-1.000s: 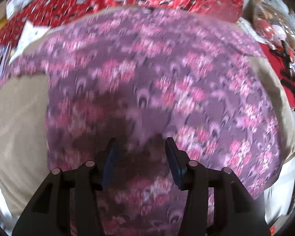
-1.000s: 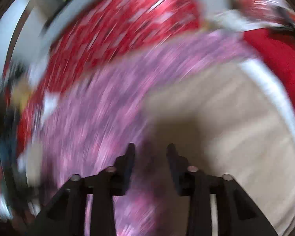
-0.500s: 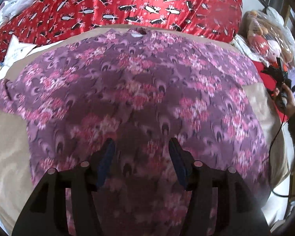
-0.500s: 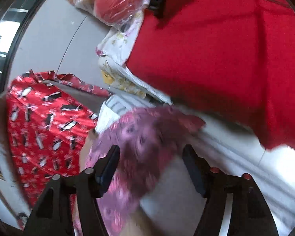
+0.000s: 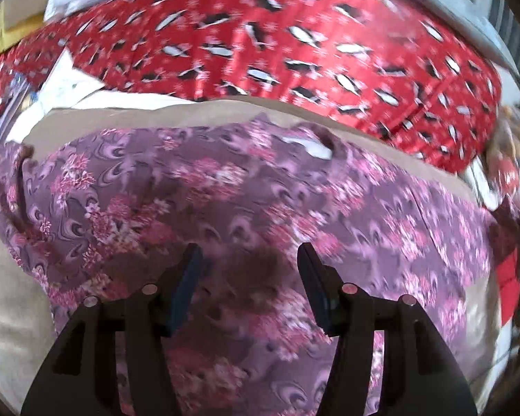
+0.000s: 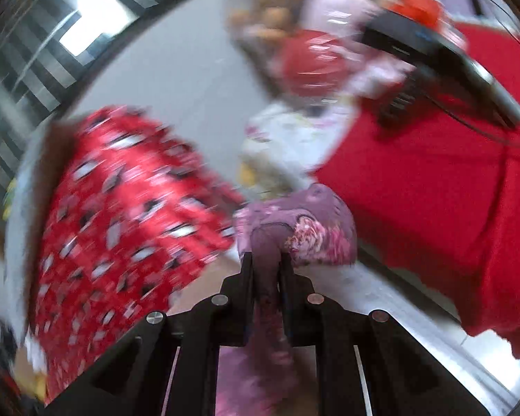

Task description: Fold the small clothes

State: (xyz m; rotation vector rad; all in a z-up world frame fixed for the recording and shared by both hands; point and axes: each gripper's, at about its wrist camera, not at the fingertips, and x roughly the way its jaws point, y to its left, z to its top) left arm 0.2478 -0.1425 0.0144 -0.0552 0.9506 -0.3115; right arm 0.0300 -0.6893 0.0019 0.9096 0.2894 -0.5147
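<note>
A small purple shirt with pink flowers [image 5: 225, 201] lies spread flat on a beige surface [image 5: 156, 114], its neck opening with a white label at the far side. My left gripper [image 5: 248, 260] is open and hovers just above the middle of the shirt, holding nothing. In the right wrist view my right gripper [image 6: 266, 260] is shut on a sleeve end of the purple shirt [image 6: 301, 222]; the cloth bunches between and beyond the fingers, lifted off the surface.
A red cloth with black-and-white penguins [image 5: 294, 45] lies behind the shirt and shows in the right wrist view [image 6: 121, 208]. A plain red cloth [image 6: 433, 190] is on the right with a black device [image 6: 433, 55] on it. A plastic bag of toys [image 6: 305, 59] sits beyond.
My right gripper has closed on the sleeve end that lay between its open fingers. My left gripper stayed open and moved forward over the shirt toward the neck.
</note>
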